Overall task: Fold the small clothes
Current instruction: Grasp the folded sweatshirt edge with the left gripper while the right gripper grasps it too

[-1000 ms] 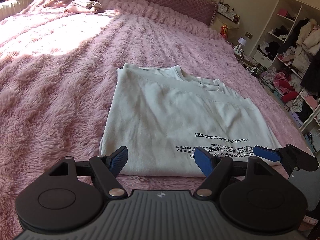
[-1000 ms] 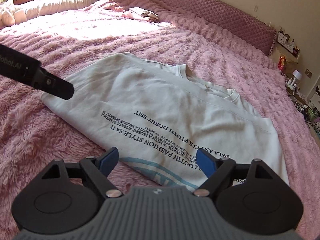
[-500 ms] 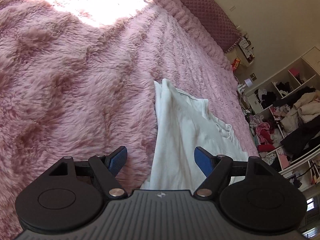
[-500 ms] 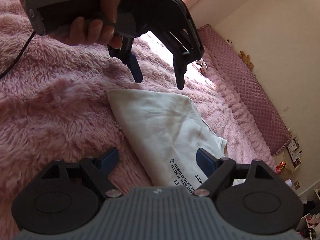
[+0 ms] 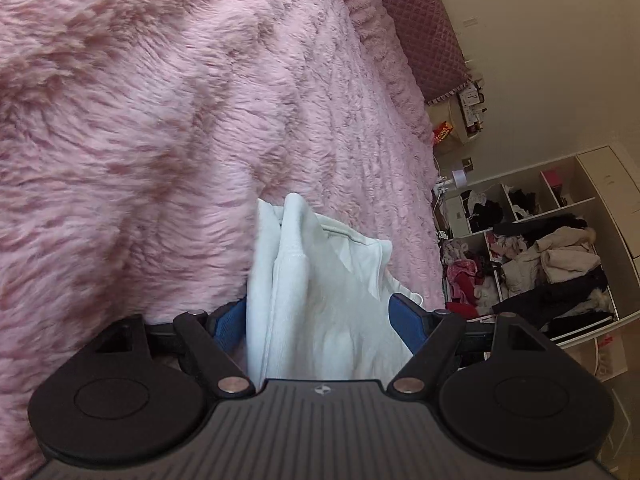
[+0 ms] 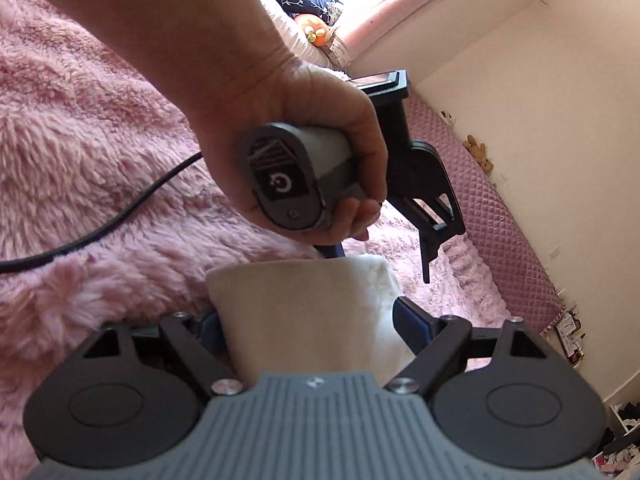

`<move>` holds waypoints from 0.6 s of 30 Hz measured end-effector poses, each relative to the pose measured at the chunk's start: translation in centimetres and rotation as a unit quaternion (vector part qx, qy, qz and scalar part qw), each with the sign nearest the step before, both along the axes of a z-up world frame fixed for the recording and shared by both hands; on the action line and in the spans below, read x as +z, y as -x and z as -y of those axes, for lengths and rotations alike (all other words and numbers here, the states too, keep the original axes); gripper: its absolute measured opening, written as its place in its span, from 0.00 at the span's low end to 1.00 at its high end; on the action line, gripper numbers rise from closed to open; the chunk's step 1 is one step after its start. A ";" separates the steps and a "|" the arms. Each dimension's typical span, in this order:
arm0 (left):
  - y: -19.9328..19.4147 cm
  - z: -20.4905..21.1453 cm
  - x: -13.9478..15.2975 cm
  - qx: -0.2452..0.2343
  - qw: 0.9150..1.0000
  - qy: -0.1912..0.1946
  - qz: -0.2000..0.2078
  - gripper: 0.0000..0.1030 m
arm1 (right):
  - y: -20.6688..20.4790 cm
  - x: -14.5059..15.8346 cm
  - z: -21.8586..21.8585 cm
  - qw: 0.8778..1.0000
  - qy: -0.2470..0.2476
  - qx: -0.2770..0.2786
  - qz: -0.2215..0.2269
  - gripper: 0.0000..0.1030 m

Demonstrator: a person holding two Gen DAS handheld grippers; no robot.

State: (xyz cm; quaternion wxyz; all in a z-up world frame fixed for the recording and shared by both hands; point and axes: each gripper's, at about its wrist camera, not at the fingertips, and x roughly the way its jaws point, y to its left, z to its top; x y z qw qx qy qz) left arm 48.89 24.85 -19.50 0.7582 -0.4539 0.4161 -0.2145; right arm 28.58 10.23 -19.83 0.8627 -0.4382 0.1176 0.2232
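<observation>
A white folded sweatshirt lies on the pink fluffy bed cover. In the left wrist view its layered edge runs between the blue fingertips of my left gripper, whose jaws stand open around the cloth. In the right wrist view the sweatshirt sits between the jaws of my right gripper, also open. The left gripper, held in a hand, hangs just above the sweatshirt's far edge.
A quilted pink headboard runs along the bed's far side. Open shelves with piled clothes stand past the bed. Pillows and an orange toy lie at the bed's end. A black cable trails over the cover.
Both grippers have dropped low to the sweatshirt's edge and moved in, so the cloth now lies between each pair of open jaws. The left hand has come closer to the right camera.
</observation>
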 end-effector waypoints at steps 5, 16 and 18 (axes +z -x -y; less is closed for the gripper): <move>-2.2 0.9 -0.5 0.008 1.000 0.003 -0.007 0.86 | -1.1 -0.4 -0.2 1.000 -0.005 -0.001 0.015 0.78; -2.2 0.9 0.2 0.010 0.999 -0.044 -0.021 0.27 | -1.1 0.3 0.0 0.999 -0.043 0.000 -0.031 0.05; -1.5 1.2 1.0 0.004 0.998 -0.068 0.004 0.24 | -1.3 0.8 0.1 0.997 -0.058 -0.006 -0.054 0.01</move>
